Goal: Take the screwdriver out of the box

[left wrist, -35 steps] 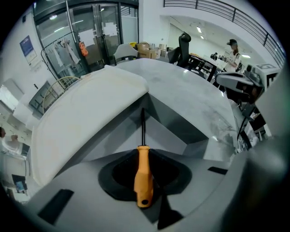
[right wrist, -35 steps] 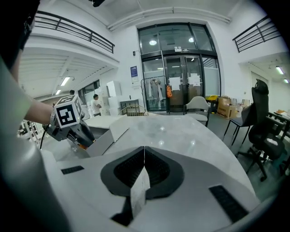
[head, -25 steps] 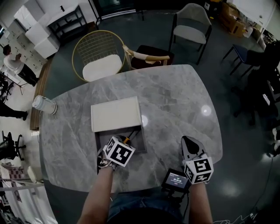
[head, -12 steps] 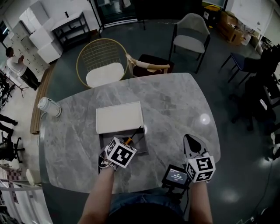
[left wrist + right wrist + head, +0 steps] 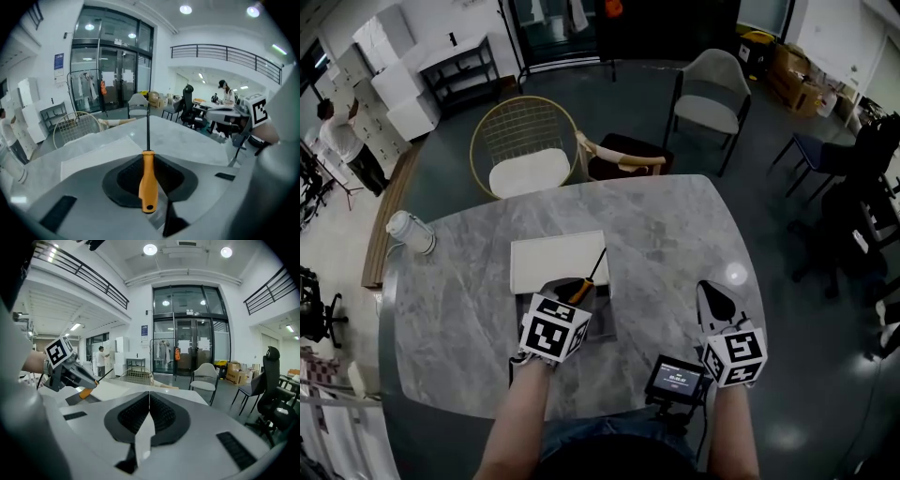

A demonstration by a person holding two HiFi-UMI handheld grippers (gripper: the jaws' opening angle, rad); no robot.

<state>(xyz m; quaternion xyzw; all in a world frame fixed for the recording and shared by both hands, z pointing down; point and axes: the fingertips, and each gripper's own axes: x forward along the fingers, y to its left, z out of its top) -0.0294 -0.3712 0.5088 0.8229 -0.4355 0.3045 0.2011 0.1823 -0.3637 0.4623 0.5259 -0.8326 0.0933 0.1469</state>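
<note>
My left gripper (image 5: 567,292) is shut on the orange handle of the screwdriver (image 5: 581,289), whose dark shaft slants up and away over the white lid (image 5: 546,264). In the left gripper view the screwdriver (image 5: 148,180) stands between the jaws, its shaft pointing away over the table. It hangs above the open dark box (image 5: 603,319), which lies just in front of the lid. My right gripper (image 5: 710,291) is at the table's right, shut with nothing in it; its jaws (image 5: 149,397) meet in a line. From there the left gripper (image 5: 65,367) and the screwdriver's handle (image 5: 85,392) show at the left.
The grey marble table (image 5: 675,234) carries a white bottle (image 5: 411,232) at its far left edge. A small screen device (image 5: 675,380) sits by my right hand at the near edge. A gold wire chair (image 5: 525,141) and a grey chair (image 5: 712,89) stand beyond the table.
My left gripper has risen and tipped up, lifting the screwdriver from inside the box so that its shaft now points over the lid. The right gripper has risen a little too.
</note>
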